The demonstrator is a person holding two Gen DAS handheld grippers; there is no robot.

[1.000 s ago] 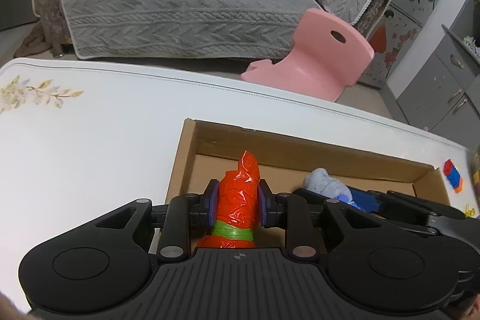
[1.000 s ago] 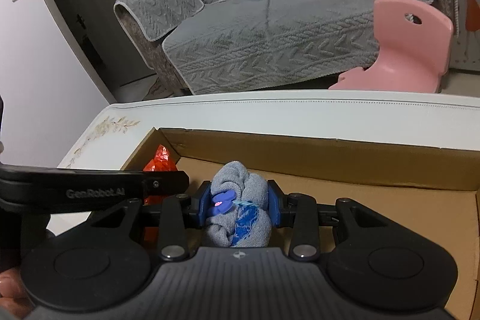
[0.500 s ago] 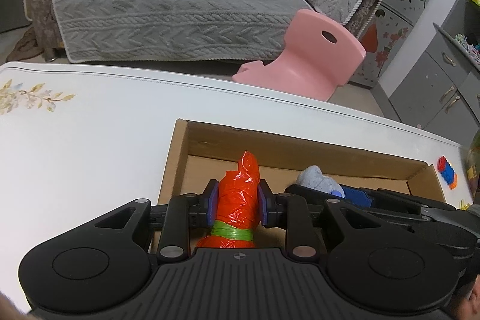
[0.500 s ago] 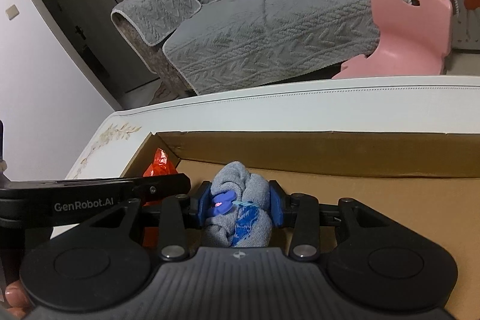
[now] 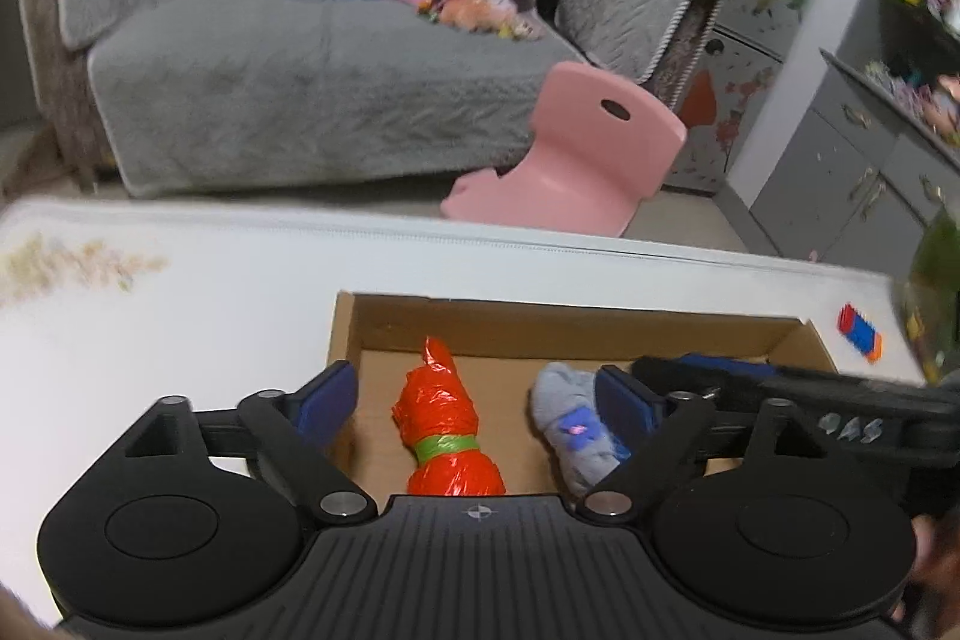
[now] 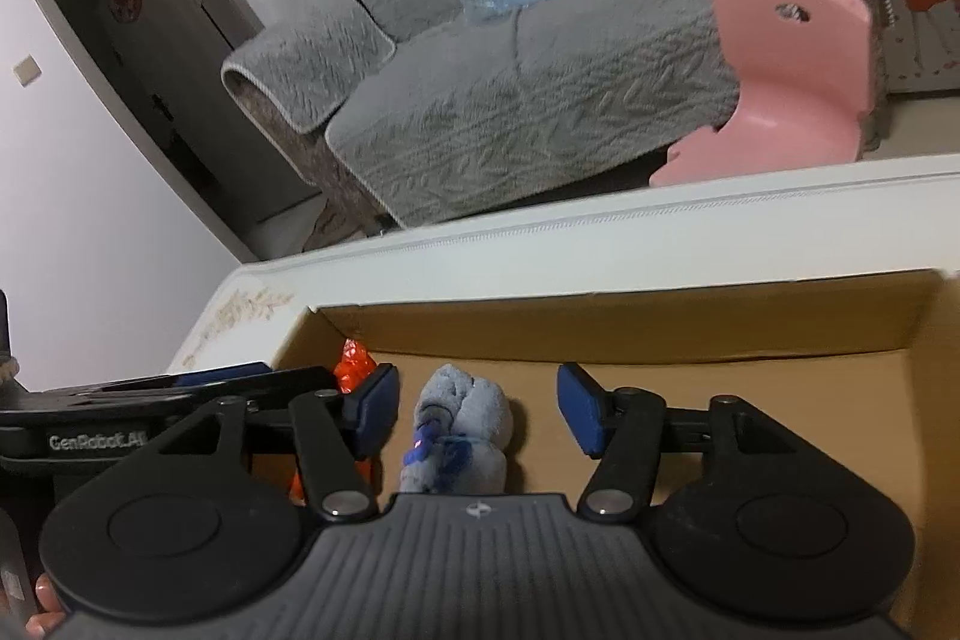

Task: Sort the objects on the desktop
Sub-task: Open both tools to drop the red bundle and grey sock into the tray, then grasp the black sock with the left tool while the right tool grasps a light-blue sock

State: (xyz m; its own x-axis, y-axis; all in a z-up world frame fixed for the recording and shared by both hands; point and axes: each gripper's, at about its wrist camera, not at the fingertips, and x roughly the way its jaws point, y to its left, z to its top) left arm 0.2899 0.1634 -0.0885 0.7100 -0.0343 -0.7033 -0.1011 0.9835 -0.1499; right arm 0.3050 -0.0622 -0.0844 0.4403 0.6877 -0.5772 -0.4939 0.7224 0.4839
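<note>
An open cardboard box point(image 5: 558, 325) point(image 6: 660, 325) sits on the white table. On its floor lies an orange bag bundle point(image 5: 447, 430) tied with a green band, between the spread pads of my left gripper point(image 5: 477, 406), whose jaws are opening and clear of it. Beside it lies a grey rolled sock point(image 5: 570, 424) point(image 6: 459, 427) with blue marks. My right gripper point(image 6: 477, 409) stands over the sock with its jaws opening, and neither pad touches the sock. In the right wrist view only the tip of the orange bundle point(image 6: 354, 364) shows behind the left gripper's finger.
A small red, blue and orange block point(image 5: 861, 334) lies on the white table point(image 5: 150, 340) right of the box. Beyond the table's far edge stand a pink child's chair point(image 5: 576, 160) and a grey sofa point(image 5: 312, 88) with toys. Grey cabinets point(image 5: 870, 172) line the right side.
Both grippers opened and let go: the orange bundle and the grey sock now lie loose on the box floor. Both grippers rose and drew back a little.
</note>
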